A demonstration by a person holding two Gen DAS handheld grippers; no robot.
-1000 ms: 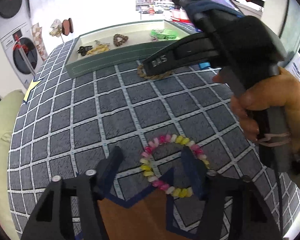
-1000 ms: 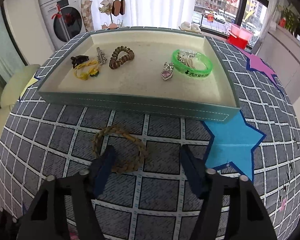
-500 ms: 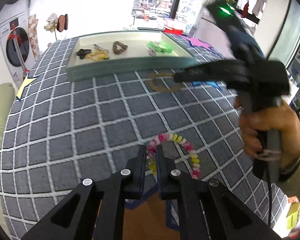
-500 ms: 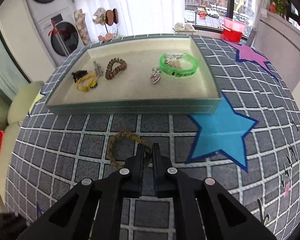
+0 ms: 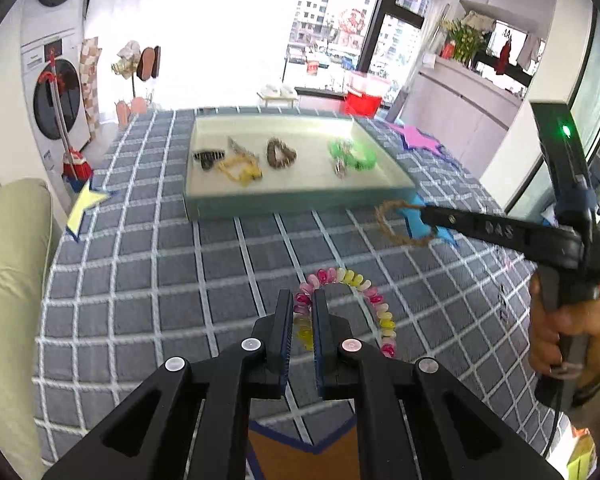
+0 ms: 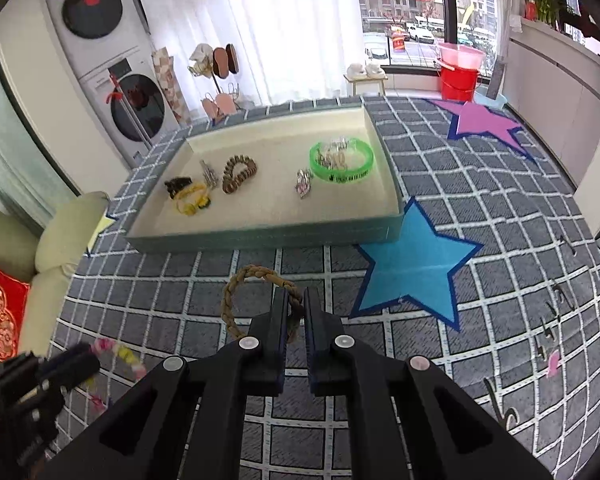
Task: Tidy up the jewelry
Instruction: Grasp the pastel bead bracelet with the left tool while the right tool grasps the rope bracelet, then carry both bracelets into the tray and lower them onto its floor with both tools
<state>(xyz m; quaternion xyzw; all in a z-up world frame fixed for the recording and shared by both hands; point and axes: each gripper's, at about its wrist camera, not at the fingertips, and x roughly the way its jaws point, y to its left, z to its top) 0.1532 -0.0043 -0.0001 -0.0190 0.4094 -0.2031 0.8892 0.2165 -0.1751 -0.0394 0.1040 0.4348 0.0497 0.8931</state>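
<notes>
My left gripper (image 5: 302,298) is shut on a pink and yellow bead bracelet (image 5: 358,280) and holds it above the checked cloth. My right gripper (image 6: 295,298) is shut on a brown braided bracelet (image 6: 236,286), also lifted off the cloth; it shows in the left wrist view (image 5: 384,220) too. A green-walled tray (image 6: 260,236) with a cream floor stands beyond both. In it lie a green band (image 6: 342,160), a brown scrunchie (image 6: 238,172), a yellow piece (image 6: 192,198), a black clip (image 6: 176,184) and a small charm (image 6: 304,184).
A blue star (image 6: 414,264) lies on the cloth right of the tray, a purple star (image 6: 484,120) farther back. A cream cushion (image 6: 60,240) sits at the left edge. Washing machines (image 6: 128,104) and a red bucket (image 6: 458,76) stand behind the table.
Both grippers closed on their bracelets a second ago and have since lifted them off the cloth and drawn back from the tray.
</notes>
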